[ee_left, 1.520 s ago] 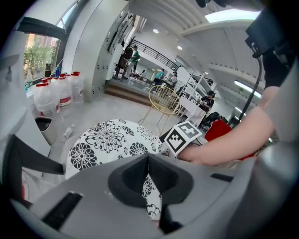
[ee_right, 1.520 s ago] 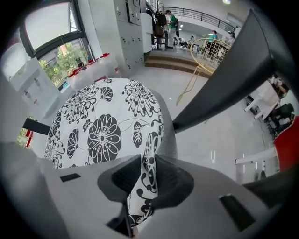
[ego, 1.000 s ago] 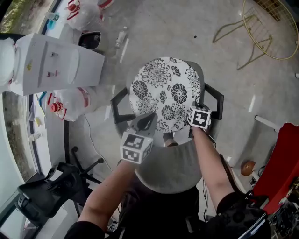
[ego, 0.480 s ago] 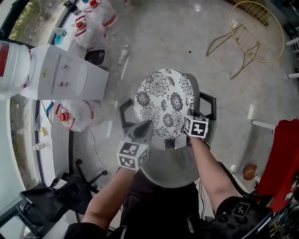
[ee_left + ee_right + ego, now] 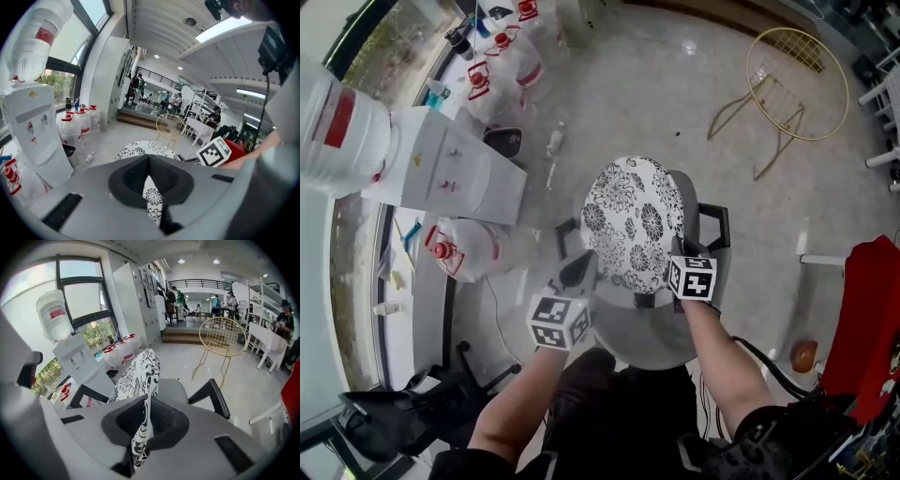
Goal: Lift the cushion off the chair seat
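A round white cushion with black flower print hangs lifted above the grey chair seat, tilted with its far edge up. My left gripper is shut on the cushion's near left rim. At the near right rim, my right gripper is shut on the cushion too. In the right gripper view the cushion stands edge-on above the chair seat and its black armrest.
A white water dispenser with a bottle stands left of the chair, with several water jugs behind it. A gold wire chair stands at the far right. A black office chair base and a red object flank me.
Both grippers have risen with the cushion, whose far edge has tipped up off the seat. The head view has pulled back and shows more of the floor.
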Action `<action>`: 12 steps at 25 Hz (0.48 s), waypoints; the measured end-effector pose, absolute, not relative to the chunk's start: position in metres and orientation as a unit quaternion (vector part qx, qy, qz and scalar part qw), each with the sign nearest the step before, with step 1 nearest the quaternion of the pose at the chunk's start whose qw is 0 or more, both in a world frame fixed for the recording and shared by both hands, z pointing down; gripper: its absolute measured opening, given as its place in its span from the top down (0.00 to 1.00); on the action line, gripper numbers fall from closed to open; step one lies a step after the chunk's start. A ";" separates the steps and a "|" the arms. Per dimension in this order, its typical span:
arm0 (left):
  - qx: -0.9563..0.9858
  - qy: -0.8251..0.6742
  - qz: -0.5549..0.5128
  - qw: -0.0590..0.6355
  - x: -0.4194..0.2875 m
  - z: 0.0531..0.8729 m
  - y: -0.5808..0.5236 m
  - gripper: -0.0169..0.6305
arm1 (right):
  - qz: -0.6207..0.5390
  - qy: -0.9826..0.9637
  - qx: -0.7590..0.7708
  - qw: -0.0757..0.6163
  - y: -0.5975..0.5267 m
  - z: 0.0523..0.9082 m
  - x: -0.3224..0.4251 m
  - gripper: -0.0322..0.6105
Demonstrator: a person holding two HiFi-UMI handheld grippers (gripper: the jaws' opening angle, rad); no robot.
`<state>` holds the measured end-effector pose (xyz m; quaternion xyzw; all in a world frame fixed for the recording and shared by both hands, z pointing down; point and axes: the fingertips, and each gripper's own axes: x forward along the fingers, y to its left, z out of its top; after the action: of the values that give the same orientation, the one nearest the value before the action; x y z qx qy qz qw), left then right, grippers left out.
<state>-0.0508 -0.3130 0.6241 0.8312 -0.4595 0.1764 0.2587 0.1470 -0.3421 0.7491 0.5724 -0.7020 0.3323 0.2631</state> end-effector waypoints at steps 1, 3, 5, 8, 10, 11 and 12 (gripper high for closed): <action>0.832 -0.461 0.171 0.257 -0.053 0.619 -0.312 0.96 | 0.328 -0.706 0.571 0.259 -0.340 0.742 0.143 0.91; 0.834 -0.465 0.161 0.251 -0.060 0.608 -0.311 0.96 | 0.323 -0.713 0.570 0.250 -0.337 0.728 0.137 0.91; 0.835 -0.469 0.154 0.243 -0.071 0.596 -0.309 0.96 | 0.317 -0.721 0.566 0.242 -0.333 0.712 0.128 0.91; 0.836 -0.473 0.146 0.235 -0.085 0.580 -0.303 0.96 | 0.303 -0.733 0.564 0.230 -0.327 0.687 0.116 0.92; 0.837 -0.475 0.144 0.232 -0.092 0.571 -0.298 0.96 | 0.295 -0.739 0.564 0.221 -0.323 0.669 0.109 0.92; 0.836 -0.477 0.144 0.231 -0.094 0.566 -0.296 0.96 | 0.290 -0.742 0.564 0.217 -0.322 0.660 0.106 0.92; 0.834 -0.481 0.142 0.231 -0.098 0.561 -0.294 0.96 | 0.284 -0.746 0.563 0.215 -0.320 0.651 0.102 0.92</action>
<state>-0.0976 -0.2944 0.5612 0.8339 -0.4808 0.1417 0.2310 0.1023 -0.3200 0.6512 0.5631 -0.7457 0.2843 0.2146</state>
